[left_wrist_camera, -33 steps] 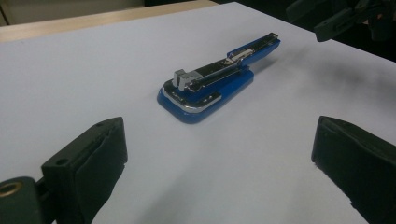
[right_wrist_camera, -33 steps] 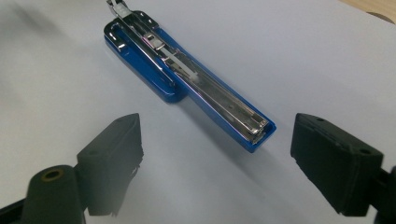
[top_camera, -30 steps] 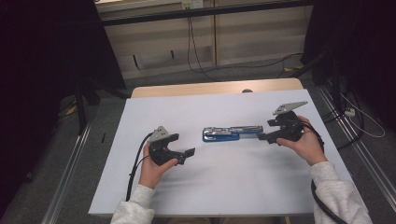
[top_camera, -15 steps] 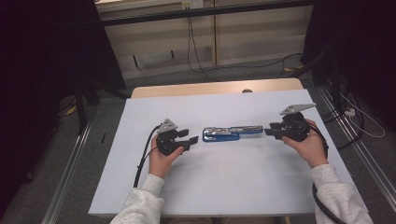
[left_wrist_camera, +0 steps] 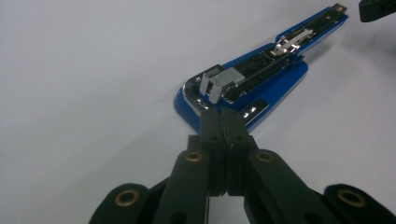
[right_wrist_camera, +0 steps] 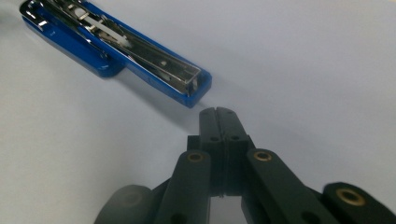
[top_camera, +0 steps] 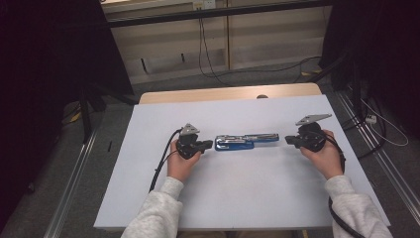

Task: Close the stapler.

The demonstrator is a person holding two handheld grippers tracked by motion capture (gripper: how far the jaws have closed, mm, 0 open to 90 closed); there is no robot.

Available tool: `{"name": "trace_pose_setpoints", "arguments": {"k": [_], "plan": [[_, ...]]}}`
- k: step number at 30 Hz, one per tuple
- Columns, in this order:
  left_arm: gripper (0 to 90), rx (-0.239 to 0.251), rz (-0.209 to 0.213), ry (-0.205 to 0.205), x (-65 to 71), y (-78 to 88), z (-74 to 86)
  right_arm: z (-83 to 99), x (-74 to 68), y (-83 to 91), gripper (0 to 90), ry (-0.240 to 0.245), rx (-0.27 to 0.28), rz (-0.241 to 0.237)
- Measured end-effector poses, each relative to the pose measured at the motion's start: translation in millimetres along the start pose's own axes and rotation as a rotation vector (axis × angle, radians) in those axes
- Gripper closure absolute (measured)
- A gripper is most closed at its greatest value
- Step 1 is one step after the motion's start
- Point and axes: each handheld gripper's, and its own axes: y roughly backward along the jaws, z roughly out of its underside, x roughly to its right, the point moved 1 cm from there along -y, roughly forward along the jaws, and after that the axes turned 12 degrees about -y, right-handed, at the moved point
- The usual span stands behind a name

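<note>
A blue stapler (top_camera: 245,142) lies opened out flat on the white table top (top_camera: 247,198), its metal staple channel showing (left_wrist_camera: 252,77) (right_wrist_camera: 140,51). My left gripper (top_camera: 210,144) is shut, its closed tips (left_wrist_camera: 223,114) touching the stapler's hinge end. My right gripper (top_camera: 288,140) is shut too, its tips (right_wrist_camera: 218,114) a short way off the stapler's other end with bare table between. Neither holds anything.
The white sheet covers a wooden table whose far edge (top_camera: 228,94) shows beyond it. Cables (top_camera: 208,59) lie on the floor behind. A metal rail (top_camera: 74,193) runs along the left side, and dark frames stand on both sides.
My left gripper has moved right and forward until its tips meet the stapler's left end. My right gripper has drawn back to the right, away from the stapler's other end.
</note>
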Motion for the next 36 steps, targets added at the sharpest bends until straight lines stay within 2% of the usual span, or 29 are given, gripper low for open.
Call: {"name": "trace_pose_setpoints", "arguments": {"k": [5, 9, 19, 23, 28, 31, 34, 36], "plan": [[90.0, -0.011, -0.002, 0.002, -0.7, -9.8, -0.1, 2.6, -1.0, -12.1, 90.0, 0.006, -0.038, 0.007], [90.0, -0.041, 0.005, -0.008, 0.0, -15.8, 0.5, 3.6, -3.2, -18.2, 90.0, 0.019, -0.056, 0.005], [90.0, -0.059, -0.002, -0.005, -3.0, -20.9, 2.5, 0.0, -8.9, -27.6, 90.0, 0.050, -0.058, 0.001], [90.0, -0.059, -0.006, -0.002, -3.6, -21.6, 2.0, -2.4, -10.7, -26.2, 90.0, 0.055, -0.042, -0.006], [90.0, -0.065, -0.004, -0.002, -4.5, -22.1, 2.2, -7.9, -15.7, -21.5, 89.9, 0.061, 0.004, -0.035], [90.0, -0.067, -0.002, 0.000, -5.2, -22.1, 2.2, -9.9, -19.3, -21.6, 85.7, 0.067, 0.013, -0.050], [90.0, -0.061, -0.016, -0.008, -5.9, -21.6, 2.4, -9.9, -22.1, -22.7, 84.1, 0.076, 0.013, -0.058], [87.8, -0.053, -0.026, 0.013, -6.6, -20.6, 2.8, -10.0, -22.8, -22.7, 79.8, 0.057, 0.020, -0.079]]}}
